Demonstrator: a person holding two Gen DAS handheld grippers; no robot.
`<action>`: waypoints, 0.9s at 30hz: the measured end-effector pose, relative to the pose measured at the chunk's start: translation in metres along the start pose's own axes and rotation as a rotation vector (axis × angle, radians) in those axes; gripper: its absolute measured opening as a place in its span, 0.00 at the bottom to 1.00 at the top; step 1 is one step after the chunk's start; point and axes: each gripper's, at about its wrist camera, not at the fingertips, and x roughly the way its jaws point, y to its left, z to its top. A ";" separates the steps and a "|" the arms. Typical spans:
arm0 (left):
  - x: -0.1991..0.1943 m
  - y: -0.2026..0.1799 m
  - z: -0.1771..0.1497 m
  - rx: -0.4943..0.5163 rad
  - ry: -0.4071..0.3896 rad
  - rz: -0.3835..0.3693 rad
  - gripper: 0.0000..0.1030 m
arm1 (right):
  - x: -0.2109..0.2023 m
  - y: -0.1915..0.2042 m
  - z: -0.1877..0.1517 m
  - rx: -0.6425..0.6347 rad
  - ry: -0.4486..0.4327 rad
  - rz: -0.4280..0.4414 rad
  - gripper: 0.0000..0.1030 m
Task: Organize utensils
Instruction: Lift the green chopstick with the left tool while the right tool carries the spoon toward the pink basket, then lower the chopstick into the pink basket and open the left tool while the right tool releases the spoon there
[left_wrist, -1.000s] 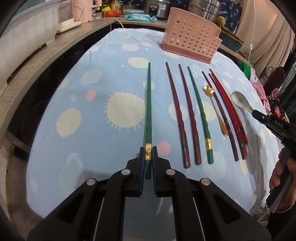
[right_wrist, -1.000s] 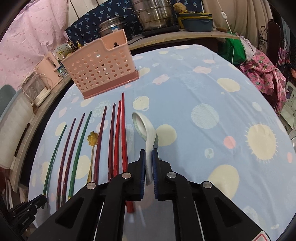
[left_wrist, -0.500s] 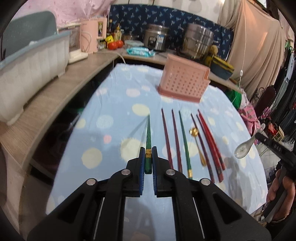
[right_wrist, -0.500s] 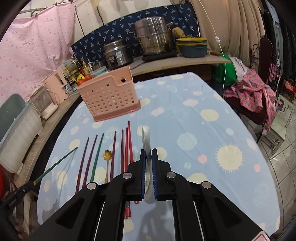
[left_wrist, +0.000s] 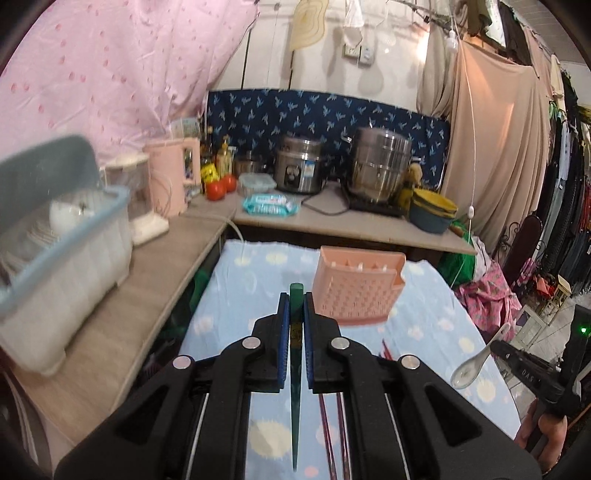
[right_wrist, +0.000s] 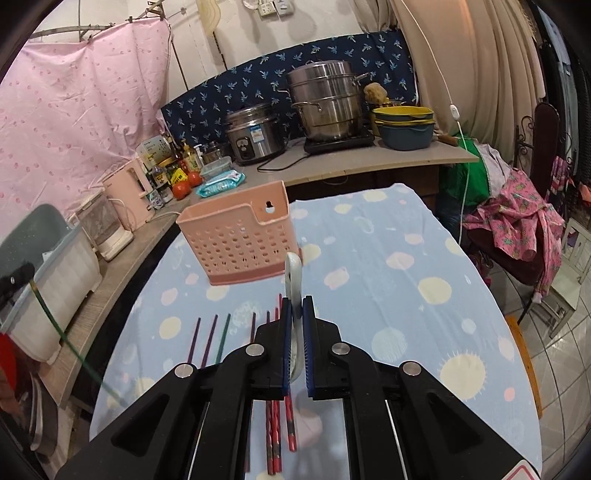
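Note:
My left gripper (left_wrist: 295, 306) is shut on a green chopstick (left_wrist: 295, 398), lifted high over the table with its thin end hanging down. The pink perforated utensil basket (left_wrist: 356, 291) stands on the blue spotted cloth just beyond it. My right gripper (right_wrist: 294, 310) is shut on a white ceramic spoon (right_wrist: 293, 275), raised above the row of red, dark and green chopsticks (right_wrist: 207, 339) lying on the cloth. The same basket (right_wrist: 240, 243) sits ahead and left of the spoon. The spoon (left_wrist: 476, 363) and right gripper also show at the right of the left wrist view.
A counter wraps the table's left and far sides with a dish rack (left_wrist: 55, 258), a pink kettle (left_wrist: 170, 184), tomatoes, a rice cooker (right_wrist: 255, 134) and a steel steamer pot (right_wrist: 328, 101). Clothes and a chair (right_wrist: 528, 229) crowd the right side. A hand (left_wrist: 543, 439) holds the right gripper.
Both grippers have risen well off the table, the left further. The green chopstick left the cloth and now hangs from the left gripper; the spoon rose with the right one.

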 end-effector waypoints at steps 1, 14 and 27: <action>0.002 -0.003 0.010 0.010 -0.015 0.004 0.07 | 0.003 0.000 0.006 0.002 -0.003 0.008 0.06; 0.045 -0.041 0.130 0.019 -0.219 -0.012 0.07 | 0.064 0.016 0.108 -0.009 -0.050 0.035 0.06; 0.137 -0.063 0.165 -0.003 -0.178 -0.054 0.07 | 0.156 0.029 0.160 0.000 -0.015 0.023 0.06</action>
